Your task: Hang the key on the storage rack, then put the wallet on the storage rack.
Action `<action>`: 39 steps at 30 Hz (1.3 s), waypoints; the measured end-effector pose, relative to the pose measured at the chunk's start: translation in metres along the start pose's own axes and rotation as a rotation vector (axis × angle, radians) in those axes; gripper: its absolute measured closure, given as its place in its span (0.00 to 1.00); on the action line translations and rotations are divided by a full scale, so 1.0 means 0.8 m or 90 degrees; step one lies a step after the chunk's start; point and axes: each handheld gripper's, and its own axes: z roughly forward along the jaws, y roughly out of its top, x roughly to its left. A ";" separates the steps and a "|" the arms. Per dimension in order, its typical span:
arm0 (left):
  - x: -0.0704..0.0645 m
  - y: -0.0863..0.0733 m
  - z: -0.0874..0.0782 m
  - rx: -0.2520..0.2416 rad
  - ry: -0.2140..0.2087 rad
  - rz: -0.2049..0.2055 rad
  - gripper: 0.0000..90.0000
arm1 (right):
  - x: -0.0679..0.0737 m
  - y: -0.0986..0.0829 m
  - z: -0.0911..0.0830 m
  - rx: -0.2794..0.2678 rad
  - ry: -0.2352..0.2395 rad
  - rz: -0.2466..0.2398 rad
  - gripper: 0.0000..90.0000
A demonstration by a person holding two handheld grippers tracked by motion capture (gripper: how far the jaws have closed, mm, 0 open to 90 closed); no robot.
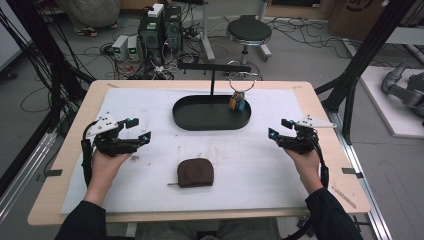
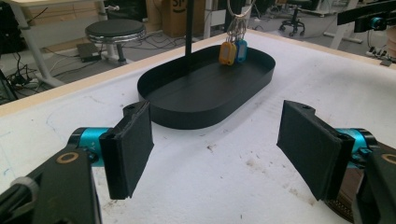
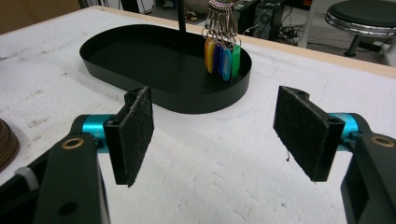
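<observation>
A cluttered workshop floor with cables, a stool (image 1: 248, 31) and computer boxes fills the top of the high view, and below it sits a wooden tabletop (image 1: 75, 127) covered by a white mat (image 1: 150, 107) that stops short of the wood on every side. At upper centre of the mat stands a black oval tray (image 1: 185, 117) with a low rim; a thin post rises from it, and a bunch of coloured key tags (image 1: 238, 102) hangs over its right end. A brown zip pouch (image 1: 195, 172) lies flat at lower centre, well apart from the tray and from the near edge of the mat. The left claw (image 1: 139, 129) hovers at middle left with its jaws spread wide and nothing between them; the right claw (image 1: 279, 128) at middle right is just as wide and bare. Open mat lies between each claw and the pouch, and between the two claws and the tray rim.
</observation>
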 end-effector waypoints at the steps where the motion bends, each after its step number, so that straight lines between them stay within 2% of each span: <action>1: 0.000 0.000 0.000 0.002 0.000 0.002 0.29 | 0.001 0.000 0.000 0.000 0.001 -0.002 0.33; 11: -0.004 0.002 0.002 -0.003 -0.006 0.005 0.29 | 0.001 -0.001 -0.001 -0.002 0.003 -0.006 0.33; 18: -0.010 0.003 0.006 0.003 -0.013 0.011 0.29 | -0.005 -0.006 0.003 0.002 -0.004 0.001 0.33; 20: -0.012 0.003 0.006 0.003 -0.015 0.010 0.29 | -0.008 -0.007 0.004 0.002 -0.005 0.011 0.33; 25: -0.016 0.002 0.006 -0.003 -0.022 0.005 0.29 | -0.012 -0.008 0.003 -0.008 -0.005 0.015 0.33; 39: -0.036 0.001 0.014 0.015 -0.042 0.014 0.29 | -0.012 -0.007 0.005 -0.010 -0.002 0.011 0.33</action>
